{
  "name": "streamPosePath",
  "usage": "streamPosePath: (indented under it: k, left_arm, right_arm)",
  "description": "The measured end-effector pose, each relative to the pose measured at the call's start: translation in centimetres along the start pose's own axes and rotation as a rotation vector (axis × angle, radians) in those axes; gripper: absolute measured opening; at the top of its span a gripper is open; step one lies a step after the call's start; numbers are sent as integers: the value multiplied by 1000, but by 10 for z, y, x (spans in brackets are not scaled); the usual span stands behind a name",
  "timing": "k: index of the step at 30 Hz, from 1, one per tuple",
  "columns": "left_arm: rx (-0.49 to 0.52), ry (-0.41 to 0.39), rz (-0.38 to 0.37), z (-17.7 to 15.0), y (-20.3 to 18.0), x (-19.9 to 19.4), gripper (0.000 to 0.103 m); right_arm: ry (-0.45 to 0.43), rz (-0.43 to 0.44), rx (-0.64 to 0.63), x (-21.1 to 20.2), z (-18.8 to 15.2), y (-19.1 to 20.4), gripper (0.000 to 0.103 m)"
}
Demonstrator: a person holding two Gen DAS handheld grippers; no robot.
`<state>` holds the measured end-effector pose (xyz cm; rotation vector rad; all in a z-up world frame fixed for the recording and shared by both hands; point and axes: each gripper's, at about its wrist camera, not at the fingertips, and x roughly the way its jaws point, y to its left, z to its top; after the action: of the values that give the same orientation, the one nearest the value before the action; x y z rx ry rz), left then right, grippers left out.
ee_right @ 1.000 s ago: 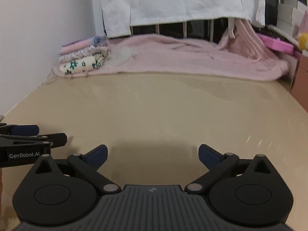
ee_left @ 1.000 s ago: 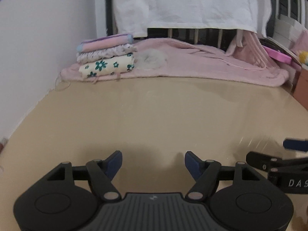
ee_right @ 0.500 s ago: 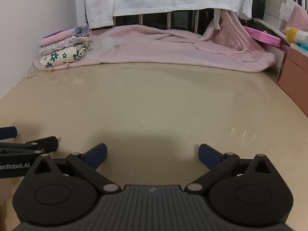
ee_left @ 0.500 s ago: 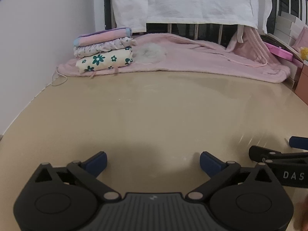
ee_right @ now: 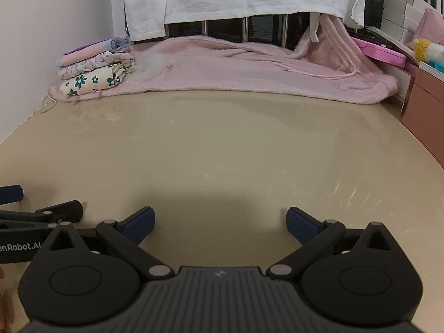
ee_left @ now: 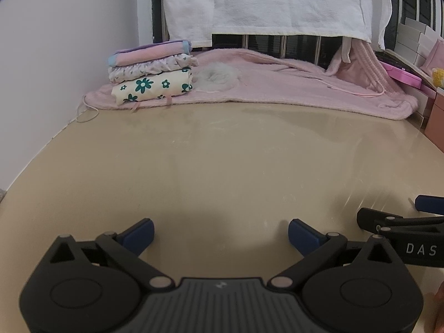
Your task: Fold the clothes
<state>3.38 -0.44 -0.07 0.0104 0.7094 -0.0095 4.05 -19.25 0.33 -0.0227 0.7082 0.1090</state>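
Three folded garments (ee_left: 151, 79) lie stacked on the far left end of a blanket (ee_left: 277, 88), which runs along the far edge of the table (ee_left: 222, 166). Behind the blanket a railing (ee_left: 277, 45) carries a hanging towel (ee_left: 263, 2). Boxes (ee_right: 402, 8) stand at the far right. The left gripper (ee_left: 220, 234) and right gripper (ee_right: 219, 222) sit side by side over the near edge.

White wall (ee_left: 69, 41) – beige tabletop (ee_left: 222, 161), railing (ee_left: 277, 44)

Three folded garments (ee_left: 151, 79) sit stacked at the desk's far left corner: a floral cream one lowest, a lilac print, and a pink one on top.
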Motion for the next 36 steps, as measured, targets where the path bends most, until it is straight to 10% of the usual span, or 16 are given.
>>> streamPosePath:
  k: [36]
  left_arm:
    - [-12,-2,14,-2,1,-2,103]
  right_arm:
    - [0,3,-3,-2,-1,2,103]
